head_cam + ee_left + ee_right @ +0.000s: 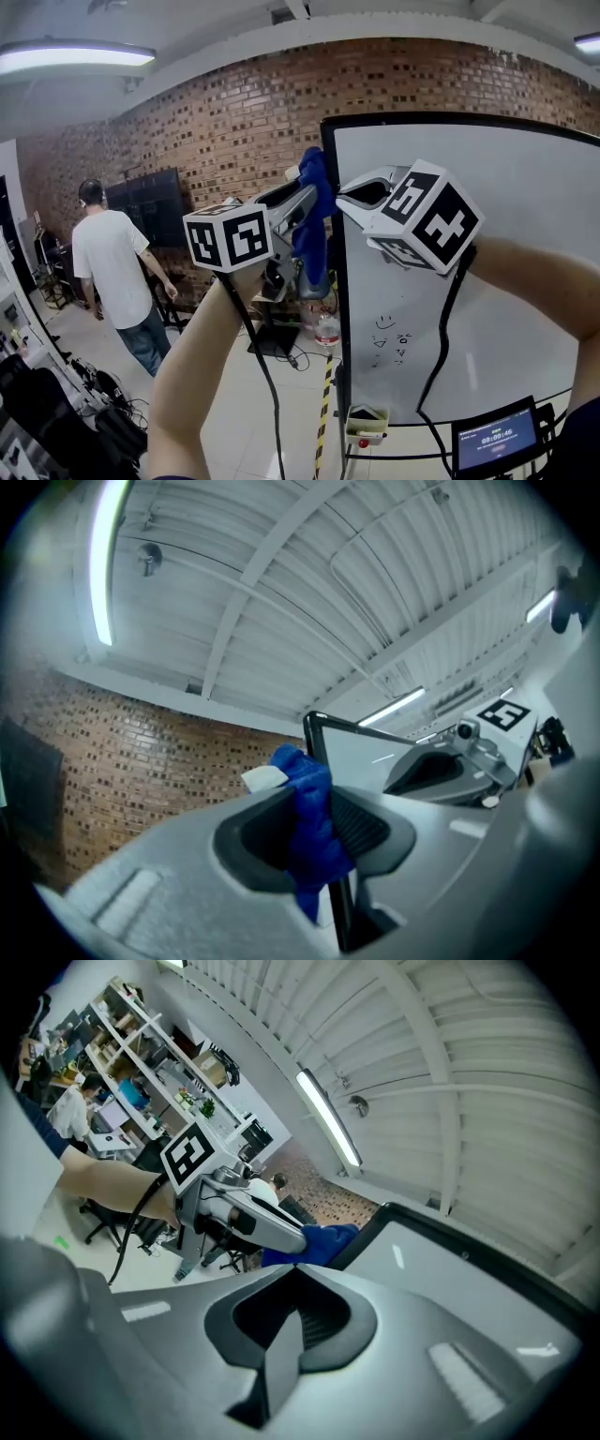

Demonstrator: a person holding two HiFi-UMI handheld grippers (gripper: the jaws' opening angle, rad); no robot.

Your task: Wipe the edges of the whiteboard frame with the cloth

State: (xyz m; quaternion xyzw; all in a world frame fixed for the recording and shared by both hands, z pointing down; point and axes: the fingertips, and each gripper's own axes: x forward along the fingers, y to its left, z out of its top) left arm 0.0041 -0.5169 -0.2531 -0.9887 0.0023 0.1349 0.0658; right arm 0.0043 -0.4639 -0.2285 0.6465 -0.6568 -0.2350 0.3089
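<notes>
Pinching bunched blue cloth (314, 225), left tongs (312, 794) at black frame (339, 319), right tongs (295, 1269) closed

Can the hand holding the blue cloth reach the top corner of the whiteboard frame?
Probably yes. The left gripper holds the blue cloth at the left edge of the whiteboard frame, just below the top corner, and nothing stands between them.
</notes>
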